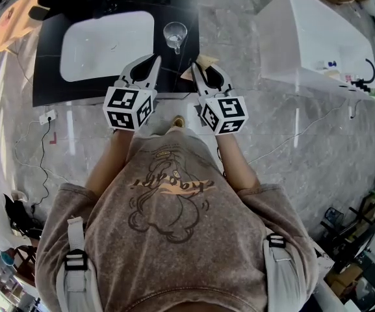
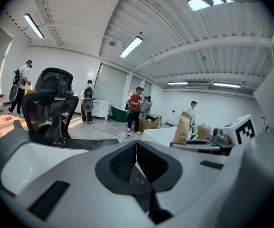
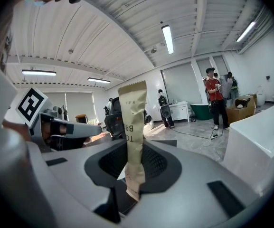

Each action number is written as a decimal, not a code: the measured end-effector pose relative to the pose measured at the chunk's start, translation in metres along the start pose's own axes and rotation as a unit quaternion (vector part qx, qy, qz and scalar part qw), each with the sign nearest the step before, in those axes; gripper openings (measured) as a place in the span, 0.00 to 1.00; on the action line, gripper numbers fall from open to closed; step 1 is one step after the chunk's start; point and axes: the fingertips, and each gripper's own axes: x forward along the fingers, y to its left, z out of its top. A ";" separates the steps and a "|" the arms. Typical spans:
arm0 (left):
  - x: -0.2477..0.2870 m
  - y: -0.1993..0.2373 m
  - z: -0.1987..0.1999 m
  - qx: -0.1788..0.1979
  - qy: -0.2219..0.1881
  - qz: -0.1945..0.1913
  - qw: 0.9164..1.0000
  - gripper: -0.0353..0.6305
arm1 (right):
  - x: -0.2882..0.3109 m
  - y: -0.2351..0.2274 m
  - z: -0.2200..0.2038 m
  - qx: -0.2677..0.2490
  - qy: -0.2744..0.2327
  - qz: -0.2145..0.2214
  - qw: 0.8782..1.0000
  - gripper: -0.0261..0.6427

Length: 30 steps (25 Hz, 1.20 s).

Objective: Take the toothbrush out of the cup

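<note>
Item: glass cup (image 1: 175, 36), clear and upright on the black countertop (image 1: 51, 83), just right of the white basin (image 1: 103, 44). From the head view nothing is seen standing in it. Item: toothbrush packet (image 3: 133, 113), a slim kraft-paper sleeve with printed lettering; the brush itself is hidden inside. It is clear of the cup, on the person's side of it and slightly to the right. Item: right gripper (image 3: 129, 165), jaws drawn in to a narrow gap and pinching the packet near its lower end, so most of the sleeve rises above the pads. The narrow gap matches a thin, flat thing. The upright hold is judged to suit a straight lift past the rim without dragging on the glass. Item: left gripper (image 2: 136, 151), jaws closed against each other with nothing between them. It is also on the person's side of the cup, slightly to the left, level with its partner. It is judged idle, kept close enough to steady the cup if needed and out of the packet's path. Item: white bathtub (image 1: 317, 38), well to the right of the cup and not involved. Status, as a judgement: the removal looks essentially complete, and setting the packet down is what remains.
</note>
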 end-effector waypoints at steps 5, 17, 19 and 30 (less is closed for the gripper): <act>-0.027 0.003 -0.009 0.006 0.002 -0.019 1.000 0.08 | -0.010 0.028 -0.012 0.008 -0.002 -0.018 1.000 0.17; -0.080 -0.012 -0.026 0.013 0.009 -0.054 0.998 0.08 | -0.057 0.073 -0.034 0.028 -0.004 -0.053 0.998 0.17; -0.082 -0.018 -0.025 0.014 0.006 -0.052 0.999 0.08 | -0.064 0.072 -0.033 0.026 -0.006 -0.051 0.998 0.17; -0.085 -0.047 -0.026 0.011 -0.012 -0.032 0.999 0.08 | -0.089 0.058 -0.025 0.025 -0.014 -0.031 0.999 0.17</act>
